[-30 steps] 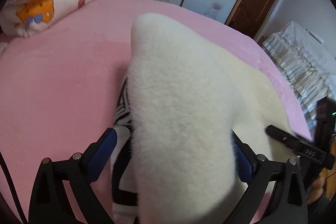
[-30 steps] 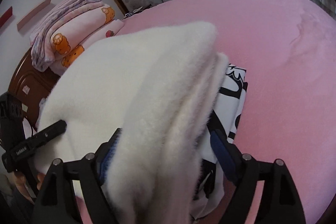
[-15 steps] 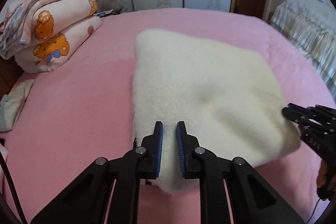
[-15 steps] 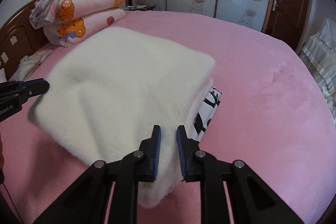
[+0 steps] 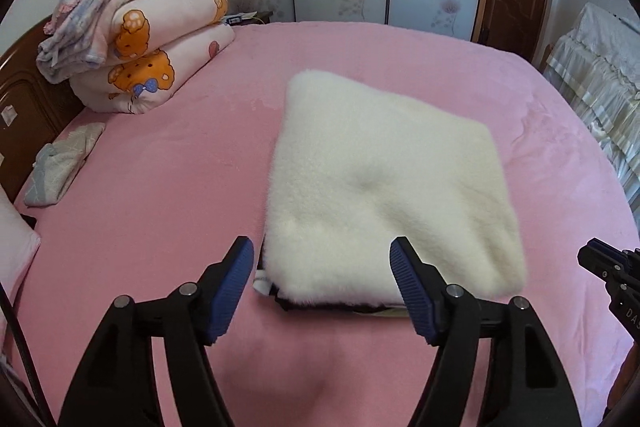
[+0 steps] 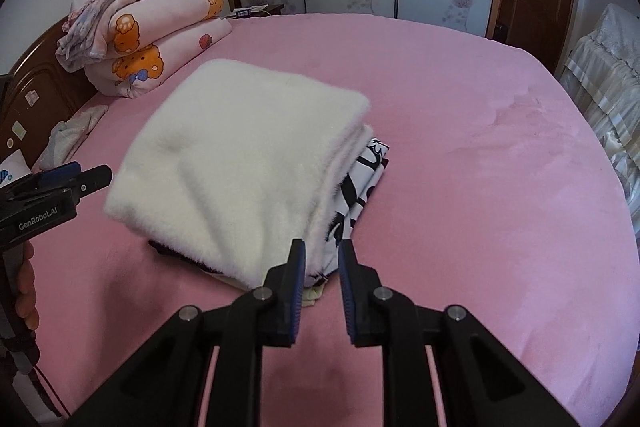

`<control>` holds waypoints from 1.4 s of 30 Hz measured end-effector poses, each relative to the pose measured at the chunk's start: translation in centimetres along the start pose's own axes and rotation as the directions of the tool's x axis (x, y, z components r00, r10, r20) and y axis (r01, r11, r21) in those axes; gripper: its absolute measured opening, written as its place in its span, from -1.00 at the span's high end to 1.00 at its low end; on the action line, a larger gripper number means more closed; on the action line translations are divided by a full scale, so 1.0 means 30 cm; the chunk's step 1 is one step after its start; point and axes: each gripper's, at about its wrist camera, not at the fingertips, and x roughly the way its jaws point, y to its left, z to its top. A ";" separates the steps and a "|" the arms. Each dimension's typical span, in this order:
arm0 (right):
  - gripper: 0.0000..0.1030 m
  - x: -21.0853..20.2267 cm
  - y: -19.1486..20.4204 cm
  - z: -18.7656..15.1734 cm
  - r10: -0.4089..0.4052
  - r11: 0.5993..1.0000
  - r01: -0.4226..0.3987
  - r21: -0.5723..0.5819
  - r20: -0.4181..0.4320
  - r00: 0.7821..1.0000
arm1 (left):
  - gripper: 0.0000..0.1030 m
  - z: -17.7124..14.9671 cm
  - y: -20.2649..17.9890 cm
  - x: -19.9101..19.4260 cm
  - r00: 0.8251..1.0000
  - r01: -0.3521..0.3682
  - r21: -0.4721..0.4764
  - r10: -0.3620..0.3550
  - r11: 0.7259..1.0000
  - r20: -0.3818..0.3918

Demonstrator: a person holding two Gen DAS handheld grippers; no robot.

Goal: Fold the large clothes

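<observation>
Releasing | left hand-held gripper now spread wide | right hand-held gripper slightly parted | folded garment freed

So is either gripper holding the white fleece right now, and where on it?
Neither. The left gripper is open and the right gripper slightly open, both empty, just short of the folded white fleece.

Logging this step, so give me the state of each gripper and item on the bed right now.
Left gripper: jaws wide open, empty.
Right gripper: jaws slightly open, empty.
White fluffy fleece garment: folded, flat on the pink bed.
Black-and-white patterned fabric: beneath the fleece.
Pink cartoon-bear quilts: folded, stacked.
</observation>
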 end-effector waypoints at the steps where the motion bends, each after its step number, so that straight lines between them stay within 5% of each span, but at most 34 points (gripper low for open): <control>1: 0.68 -0.039 -0.009 -0.008 -0.002 1.000 0.002 0.003 0.008 1.000 | -0.37 -0.007 -0.005 -0.033 1.000 0.008 -0.006 -0.008 1.000 0.001; 4: 0.67 -0.148 -0.032 -0.044 -0.020 1.000 0.020 0.010 0.015 1.000 | -0.53 -0.038 -0.033 -0.141 1.000 0.027 -0.006 -0.027 1.000 0.004; 11: 0.05 -0.440 -0.115 -0.151 -0.026 0.999 0.024 0.043 0.056 0.998 | -0.72 -0.168 -0.150 -0.423 0.998 0.053 0.051 -0.056 0.997 0.042; 20: -0.32 -0.752 -0.170 -0.345 -0.060 0.998 0.056 0.037 0.115 0.992 | -0.94 -0.365 -0.272 -0.685 0.993 0.098 0.077 -0.102 0.992 0.059; 33: -0.36 -0.785 -0.201 -0.781 -0.056 0.992 0.052 0.115 0.025 0.998 | -0.98 -0.806 -0.426 -0.835 0.993 0.107 0.024 -0.108 0.994 0.043; 42: -0.36 -0.844 -0.186 -0.943 -0.118 0.977 0.114 0.178 0.011 0.993 | -0.98 -0.964 -0.524 -0.887 0.997 0.071 0.052 -0.072 0.996 0.011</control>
